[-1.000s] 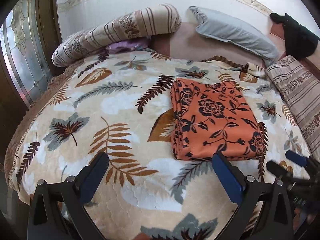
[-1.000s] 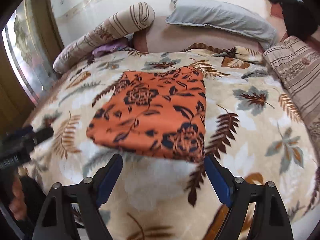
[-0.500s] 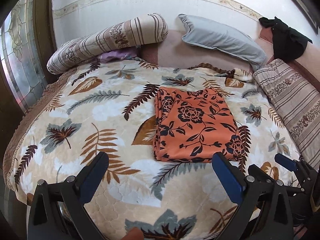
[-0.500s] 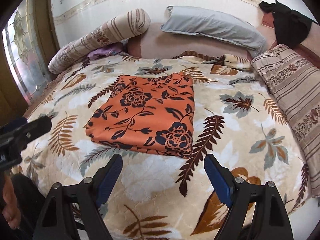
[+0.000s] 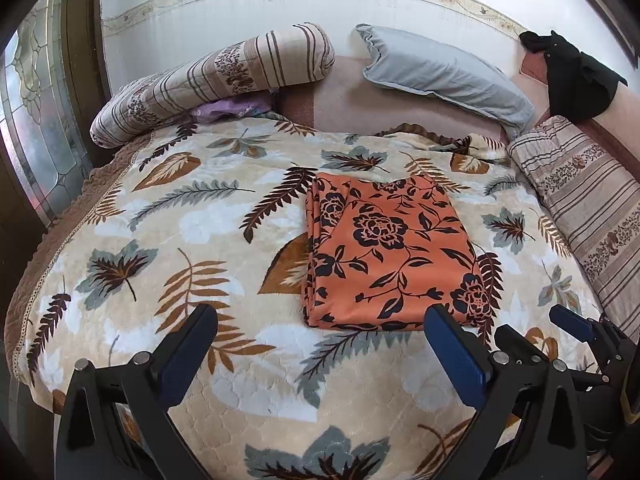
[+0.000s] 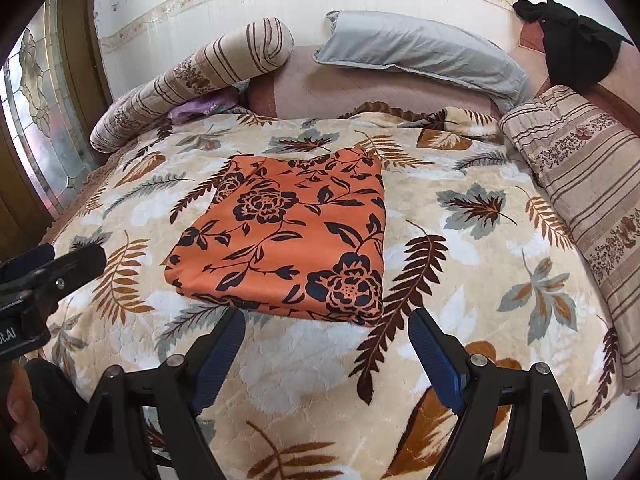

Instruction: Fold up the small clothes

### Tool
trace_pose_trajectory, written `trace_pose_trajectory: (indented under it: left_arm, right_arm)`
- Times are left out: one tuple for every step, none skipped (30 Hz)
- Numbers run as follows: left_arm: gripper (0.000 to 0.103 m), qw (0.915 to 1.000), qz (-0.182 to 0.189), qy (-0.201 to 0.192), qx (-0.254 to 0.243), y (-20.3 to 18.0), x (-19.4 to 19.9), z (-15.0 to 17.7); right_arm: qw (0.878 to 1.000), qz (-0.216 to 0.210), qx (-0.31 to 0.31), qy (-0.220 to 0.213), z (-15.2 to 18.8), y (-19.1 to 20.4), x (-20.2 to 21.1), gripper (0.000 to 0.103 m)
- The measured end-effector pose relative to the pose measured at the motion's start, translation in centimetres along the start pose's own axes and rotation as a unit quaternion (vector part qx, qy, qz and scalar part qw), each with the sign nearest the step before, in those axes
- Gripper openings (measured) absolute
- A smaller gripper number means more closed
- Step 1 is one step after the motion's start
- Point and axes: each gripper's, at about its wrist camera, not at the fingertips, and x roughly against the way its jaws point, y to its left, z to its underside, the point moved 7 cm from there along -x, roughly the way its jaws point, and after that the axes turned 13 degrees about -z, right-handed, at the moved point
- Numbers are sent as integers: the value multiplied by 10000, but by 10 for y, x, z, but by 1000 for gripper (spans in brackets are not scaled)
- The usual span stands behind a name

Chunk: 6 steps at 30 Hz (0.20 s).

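We hold the left hand-held gripper [image 5: 320, 344] with its blue-padded fingers spread wide and empty, above the near part of the leaf-patterned blanket [image 5: 168, 240], short of the near edge of the folded orange floral cloth [image 5: 384, 248]. The right hand-held gripper [image 6: 326, 344] is likewise wide open, gripping nothing and touching nothing, just short of that same near edge. The cloth lies flat as a neat rectangle in the middle of the bed, its stacked layers showing along its left side in the left wrist view. Beyond the cloth, a striped bolster [image 5: 216, 80] and a grey pillow [image 5: 444, 76] rest against the wall; a striped cushion [image 5: 588, 200] lies right of the cloth, under a black garment [image 5: 576, 76]. A purple item [image 5: 228, 110] is mostly hidden beneath the bolster. Each hand-held gripper is only partly visible at the other view's edge.
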Motion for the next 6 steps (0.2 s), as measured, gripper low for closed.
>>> trace_pose_trajectory:
  left_arm:
    - [102,10000,23,3,4,-1,-1,-1]
    - [102,10000,51,-11,13,-2,-1,-2]
    - [102,10000,62,-20,17,-2,-2,-3]
    - [102,10000,66,-26,3,-3,-3,-4]
    - [102,10000,66,-29,-18,-4,-3,-6]
    - [102,10000,57,-31,-32,-5,-4,-7]
  right_arm:
    - [10000,2,-3,3,0,0,-1,86]
    - [10000,1,-8,7,-1,-1,-1,86]
    - [10000,-1,-13,12,-1,-1,-2,86]
    - [10000,0,-18,19,-1,-2,-3,86]
    - [10000,3,-25,28,-1,-2,-4,86]
    - [10000,8,-32,33,-2,-3,-6,86]
